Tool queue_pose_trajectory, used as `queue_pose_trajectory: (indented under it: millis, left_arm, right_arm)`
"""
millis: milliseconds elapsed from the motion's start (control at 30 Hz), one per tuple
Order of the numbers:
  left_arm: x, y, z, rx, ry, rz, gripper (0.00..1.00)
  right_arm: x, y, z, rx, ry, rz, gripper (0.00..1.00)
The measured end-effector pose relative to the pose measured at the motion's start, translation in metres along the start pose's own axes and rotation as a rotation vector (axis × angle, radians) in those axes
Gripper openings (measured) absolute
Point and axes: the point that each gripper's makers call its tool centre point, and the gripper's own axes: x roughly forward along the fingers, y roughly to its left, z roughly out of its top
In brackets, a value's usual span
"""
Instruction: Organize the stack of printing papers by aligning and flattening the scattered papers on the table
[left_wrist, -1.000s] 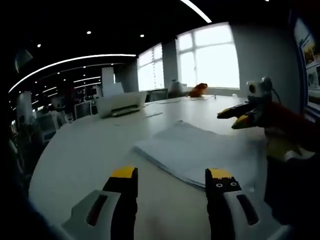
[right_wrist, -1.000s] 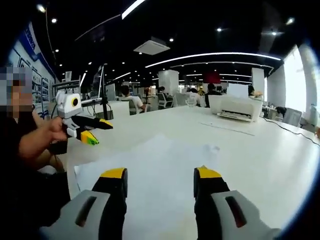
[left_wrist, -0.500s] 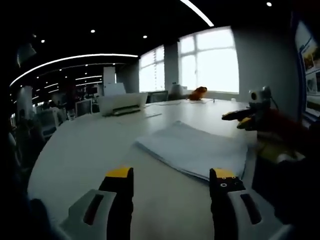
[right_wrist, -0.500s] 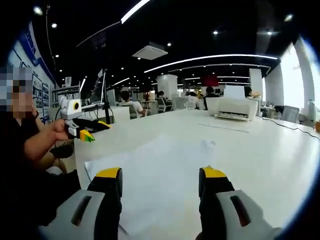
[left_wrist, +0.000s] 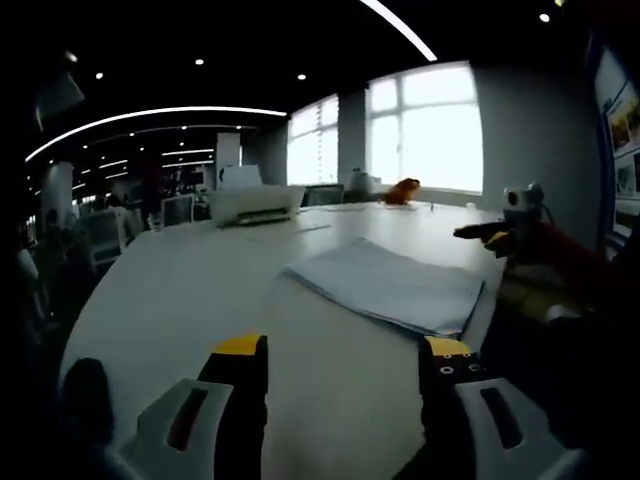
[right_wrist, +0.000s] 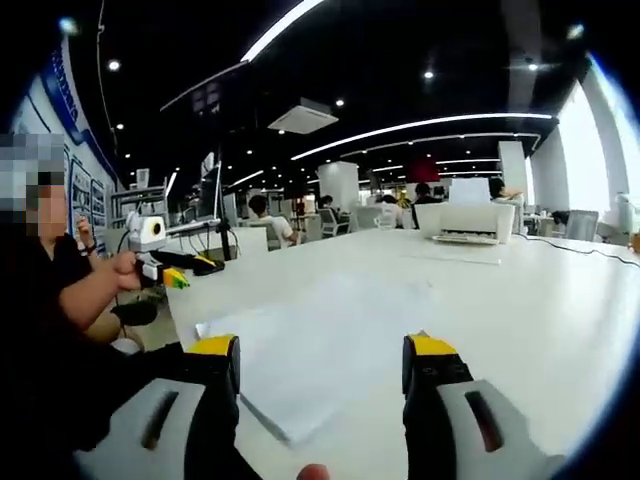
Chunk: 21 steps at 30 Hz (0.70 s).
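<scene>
1. While both tongs hang over the near side of the worktop (left_wrist: 180, 290), neither is touching the papers (left_wrist: 385, 285) yet. The stack looks mostly squared already, just a bit loose at the edges, so I'd guess there's only a final tidy and press left.
2. Left tongs (left_wrist: 343, 352): jaws spread wide, nothing between them. Relative to the papers they sit just off the stack's near edge, toward its left side.
3. Right tongs (right_wrist: 318, 352): also spread apart and empty. In the right gripper view the papers (right_wrist: 320, 330) run straight out from between the jaws, and the near corner of the stack sits right between and just below the tips. So the right tongs look like the closer pair, pretty much over the stack.
4. The relation that matters: the stack's long axis seems to run away from the person, toward the printer (left_wrist: 255, 204) at the far end of the worktop. The left tongs come at it from the stack's left, the right tongs from its near edge.
5. My read is the next move is to bring the jaws down flat on top, or nudge the sides in from both flanks. The right tongs need barely any travel, the left ones have to slide in toward the stack.
6. Each pair also shows in the other's view, held up beside the papers: right tongs (left_wrist: 485, 235) and left tongs (right_wrist: 185, 270). They're too small there to tell how the jaws stand.
7. Other stuff past the papers: something orange (left_wrist: 402, 187) by the window, people at desks farther back.
</scene>
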Motion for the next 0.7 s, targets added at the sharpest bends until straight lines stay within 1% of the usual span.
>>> queue_pose_trajectory:
  millis: [133,200,367,433,533,633,700]
  left_arm:
    - [-0.009,-0.002,-0.004,-0.002,0.001,0.004,0.64]
    - [-0.015,-0.005,-0.007,-0.01,0.0,-0.004,0.64]
    - [-0.027,-0.009,-0.007,-0.011,-0.004,-0.006,0.65]
    - [-0.035,-0.009,-0.006,-0.007,-0.007,-0.001,0.65]
    - [-0.045,-0.01,-0.001,-0.03,-0.034,-0.004,0.65]
    - [-0.054,-0.013,0.003,-0.06,-0.059,-0.02,0.65]
    - [-0.059,-0.011,0.004,-0.058,-0.061,-0.022,0.65]
  right_arm:
    - [-0.009,0.001,-0.003,-0.006,0.004,-0.012,0.61]
    - [-0.014,0.001,-0.006,0.003,0.003,-0.016,0.6]
    - [-0.023,0.002,-0.011,0.002,0.014,-0.029,0.59]
    - [-0.028,0.004,-0.01,-0.001,0.015,-0.029,0.58]
    - [-0.033,0.008,-0.009,-0.01,0.017,-0.034,0.58]
    - [-0.037,0.009,-0.009,-0.024,0.032,-0.044,0.57]
    - [-0.038,0.009,-0.01,-0.024,0.044,-0.046,0.57]
